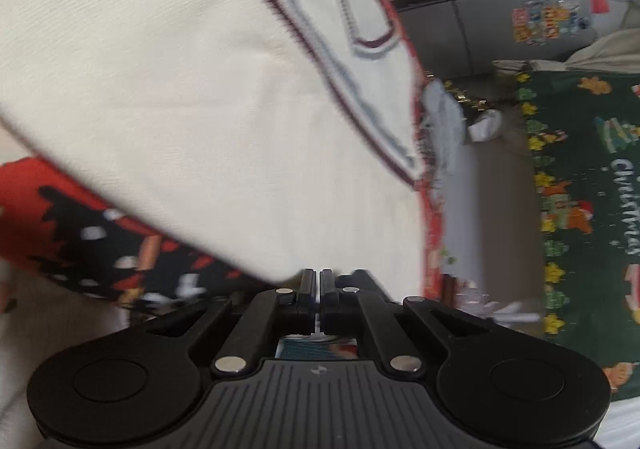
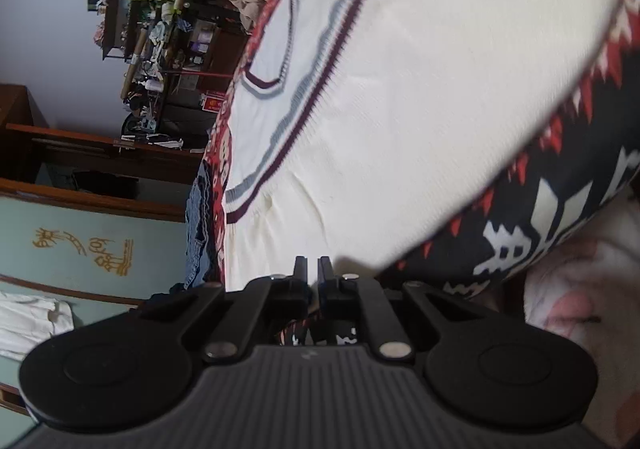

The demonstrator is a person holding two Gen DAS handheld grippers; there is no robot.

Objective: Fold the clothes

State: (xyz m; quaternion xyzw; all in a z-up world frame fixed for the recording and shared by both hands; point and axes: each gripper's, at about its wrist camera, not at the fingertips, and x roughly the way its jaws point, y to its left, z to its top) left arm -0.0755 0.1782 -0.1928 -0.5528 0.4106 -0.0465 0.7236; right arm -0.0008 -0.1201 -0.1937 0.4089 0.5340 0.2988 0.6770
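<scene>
Two grippers each had a corner of the same cream knit sweater (image 1: 192,109) pinched at its near edge. The left gripper (image 1: 316,281) was closed on the fabric, and the right gripper (image 2: 314,269) showed only a thin gap, with cream cloth at its tips, so it seemed to grip too. The sweater lay straight ahead of both, its long axis running away from the fingers toward the striped V-neck collar (image 2: 264,81) at the far end. It rested on a red and black patterned blanket (image 2: 560,217). Neither hand looked nearer. A green Christmas cloth (image 1: 592,177) hung beside the bed, and a cluttered shelf (image 2: 152,29) stood well apart. Nothing blocked a fold toward the collar.
</scene>
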